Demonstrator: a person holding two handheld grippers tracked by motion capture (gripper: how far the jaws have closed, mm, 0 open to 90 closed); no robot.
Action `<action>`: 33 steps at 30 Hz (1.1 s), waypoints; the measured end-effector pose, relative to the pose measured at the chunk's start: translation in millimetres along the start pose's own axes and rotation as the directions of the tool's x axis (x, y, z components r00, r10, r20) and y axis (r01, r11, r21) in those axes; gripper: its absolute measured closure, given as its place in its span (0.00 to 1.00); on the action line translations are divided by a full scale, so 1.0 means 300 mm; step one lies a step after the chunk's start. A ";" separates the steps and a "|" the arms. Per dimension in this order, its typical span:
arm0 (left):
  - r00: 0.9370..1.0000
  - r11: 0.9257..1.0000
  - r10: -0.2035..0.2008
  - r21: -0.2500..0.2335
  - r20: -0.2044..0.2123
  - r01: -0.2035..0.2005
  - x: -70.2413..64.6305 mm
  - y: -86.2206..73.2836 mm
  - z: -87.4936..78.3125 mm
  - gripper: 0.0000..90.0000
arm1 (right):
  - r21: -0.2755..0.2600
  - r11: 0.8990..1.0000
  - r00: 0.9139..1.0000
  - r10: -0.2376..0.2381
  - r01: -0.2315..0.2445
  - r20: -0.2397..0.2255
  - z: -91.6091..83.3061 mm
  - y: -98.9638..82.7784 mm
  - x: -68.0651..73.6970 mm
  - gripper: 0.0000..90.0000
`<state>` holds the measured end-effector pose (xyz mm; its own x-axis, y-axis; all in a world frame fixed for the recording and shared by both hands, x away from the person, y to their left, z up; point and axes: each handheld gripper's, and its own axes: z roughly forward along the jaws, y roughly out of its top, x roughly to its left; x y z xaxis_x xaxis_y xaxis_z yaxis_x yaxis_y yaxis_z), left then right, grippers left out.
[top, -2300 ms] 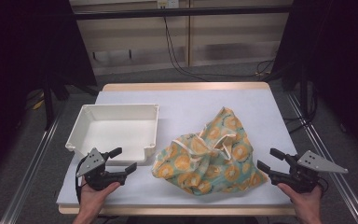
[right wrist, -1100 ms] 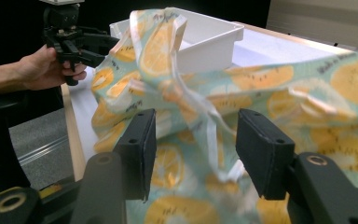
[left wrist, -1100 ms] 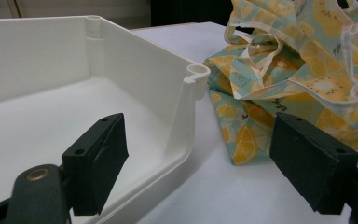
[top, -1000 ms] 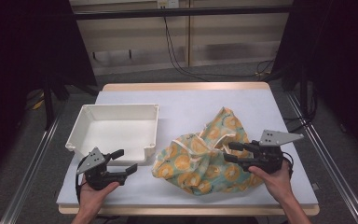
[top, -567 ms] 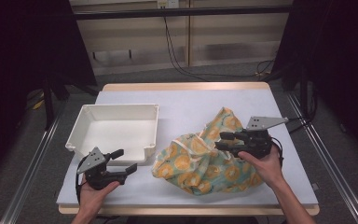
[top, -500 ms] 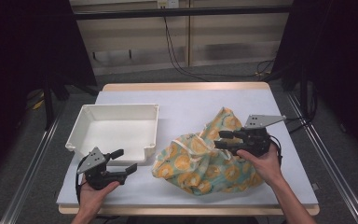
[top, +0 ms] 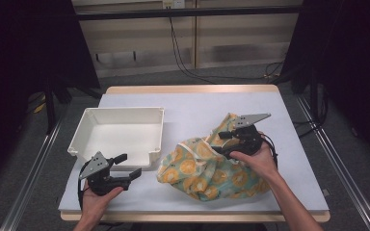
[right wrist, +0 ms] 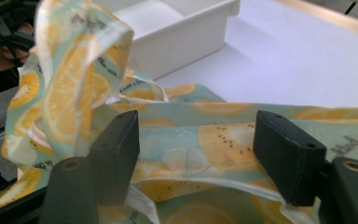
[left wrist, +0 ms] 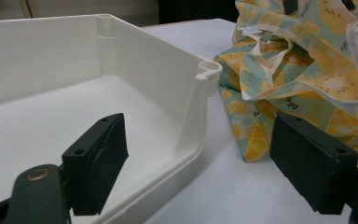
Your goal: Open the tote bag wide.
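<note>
My right tool sits on top of the crumpled lemon-print cloth, which lies heaped on the right half of the table, just beside the white tray. Its jaws have just been opening and now stand wide. In the right gripper view the cloth spreads between and under them, a band of it crossing the gap, but the pads do not press on it, so I have hold of nothing there. One fold of the cloth stands up at the left of that view, with a white-edged strap looping off it. I think the lower fabric may brush the inner face of the left jaw, though the view is too close to be sure.

My left tool rests low near the front left corner of the table, held in my left hand, just in front of the tray's near wall. Its jaws are spread wide and empty. In the left gripper view they frame the tray's near corner, with the cloth bunched just beyond it on the white table surface, close to the tray wall and apart from these jaws.
</note>
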<state>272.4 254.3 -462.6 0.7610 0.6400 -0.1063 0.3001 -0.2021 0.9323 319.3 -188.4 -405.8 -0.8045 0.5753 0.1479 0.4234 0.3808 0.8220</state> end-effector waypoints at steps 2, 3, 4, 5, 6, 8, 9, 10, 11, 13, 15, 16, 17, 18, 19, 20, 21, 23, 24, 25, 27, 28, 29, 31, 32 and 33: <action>1.000 1.000 -0.001 -0.003 0.001 0.001 0.000 0.000 -0.002 0.21 | 0.022 1.000 1.000 0.003 -0.003 -0.002 0.020 -0.005 0.001 0.29; 1.000 1.000 -0.001 -0.003 0.001 0.001 0.000 0.000 -0.002 0.21 | 0.022 1.000 1.000 0.003 -0.003 -0.002 0.020 -0.005 0.001 0.29; 1.000 1.000 0.000 -0.003 -0.002 0.000 0.000 0.001 -0.003 0.21 | 0.038 0.999 1.000 0.002 -0.001 -0.003 0.030 -0.008 0.003 0.29; 1.000 1.000 -0.001 -0.011 0.008 0.001 0.002 0.000 -0.002 0.21 | 0.052 0.999 1.000 -0.005 0.005 0.005 0.039 -0.010 0.007 0.29; 1.000 1.000 0.004 -0.005 0.007 -0.004 0.003 0.001 -0.004 0.21 | 0.070 0.998 1.000 -0.010 0.010 0.000 0.056 -0.019 0.012 0.29; 1.000 1.000 0.000 -0.008 0.010 0.000 0.001 0.000 -0.003 0.21 | 0.090 0.996 1.000 -0.017 0.016 0.005 0.069 -0.030 0.015 0.31; 1.000 1.000 0.000 -0.008 0.010 0.000 0.001 0.000 -0.003 0.21 | 0.090 0.996 1.000 -0.017 0.016 0.005 0.069 -0.030 0.015 0.31; 1.000 1.000 0.001 -0.008 0.007 -0.001 0.001 0.000 -0.004 0.21 | 0.108 0.994 1.000 -0.020 0.019 0.011 0.078 -0.040 0.017 0.33; 1.000 1.000 0.001 -0.009 0.006 -0.001 0.002 0.000 -0.003 0.21 | 0.108 0.994 1.000 -0.020 0.019 0.011 0.078 -0.040 0.017 0.33; 1.000 1.000 -0.003 -0.002 0.005 0.003 0.000 0.000 -0.002 0.21 | 0.115 0.993 0.999 -0.029 0.027 0.015 0.082 -0.046 0.020 0.40; 1.000 1.000 -0.003 -0.001 0.003 0.003 0.000 0.000 -0.002 0.21 | 0.120 0.992 0.999 -0.035 0.032 0.025 0.082 -0.050 0.020 0.50; 1.000 1.000 -0.001 -0.001 0.002 0.001 0.000 0.001 -0.003 0.21 | 0.120 0.992 0.999 -0.035 0.032 0.029 0.081 -0.054 0.019 0.59; 1.000 1.000 -0.001 -0.001 0.002 0.001 0.000 0.001 -0.003 0.21 | 0.122 0.992 0.999 -0.042 0.037 0.034 0.080 -0.055 0.020 0.64; 1.000 1.000 -0.009 -0.005 0.002 0.009 -0.002 0.000 -0.001 0.21 | 0.123 0.992 0.999 -0.045 0.040 0.032 0.080 -0.057 0.022 0.72; 1.000 1.000 -0.009 -0.005 0.002 0.009 -0.002 0.000 -0.001 0.21 | 0.123 0.992 0.999 -0.045 0.040 0.032 0.080 -0.057 0.022 0.72; 1.000 1.000 -0.011 -0.006 0.003 0.011 -0.003 0.000 -0.001 0.21 | 0.118 0.992 0.998 -0.047 0.044 0.028 0.078 -0.060 0.022 0.85; 1.000 1.000 -0.011 -0.006 0.003 0.011 -0.003 0.000 -0.001 0.21 | 0.118 0.992 0.998 -0.047 0.044 0.028 0.078 -0.060 0.022 0.85; 1.000 1.000 -0.004 0.000 0.004 0.004 -0.001 0.000 -0.002 0.21 | 0.110 0.993 0.999 -0.038 0.036 0.019 0.072 -0.062 0.021 0.97; 1.000 1.000 -0.011 -0.004 0.003 0.011 -0.003 0.000 -0.001 0.21 | 0.102 0.994 0.999 -0.030 0.028 0.019 0.068 -0.063 0.019 0.99; 1.000 1.000 -0.006 0.000 0.005 0.006 -0.001 0.001 -0.002 0.21 | 0.091 0.996 1.000 -0.028 0.026 0.014 0.064 -0.063 0.017 0.99; 1.000 1.000 -0.010 -0.005 0.003 0.010 -0.002 0.000 -0.001 0.21 | 0.049 0.999 1.000 -0.014 0.014 -0.003 0.043 -0.060 0.018 1.00; 1.000 1.000 -0.008 0.000 0.004 0.008 0.001 -0.001 0.000 0.21 | 0.015 1.000 1.000 -0.008 0.008 -0.013 0.020 -0.054 0.024 1.00; 1.000 1.000 -0.009 -0.001 0.003 0.009 0.001 -0.001 0.000 0.21 | -0.002 1.000 1.000 -0.006 0.006 -0.013 0.005 -0.050 0.029 1.00; 1.000 1.000 -0.009 0.000 0.003 0.009 0.000 -0.001 0.000 0.22 | -0.032 0.999 1.000 -0.013 0.012 -0.018 -0.024 -0.043 0.039 1.00; 1.000 1.000 -0.010 -0.001 0.006 0.010 0.000 -0.001 0.000 0.22 | -0.048 0.999 1.000 -0.013 0.012 -0.021 -0.040 -0.041 0.045 1.00; 1.000 1.000 -0.009 -0.002 0.004 0.009 -0.001 0.000 0.001 0.22 | -0.061 0.998 1.000 -0.016 0.015 -0.022 -0.054 -0.041 0.052 1.00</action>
<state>272.2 253.9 -462.7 0.7606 0.6387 -0.1163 0.3057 -0.1943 0.9321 294.8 -196.0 -404.6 -0.8203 0.5527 0.1467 0.3854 0.3447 0.8559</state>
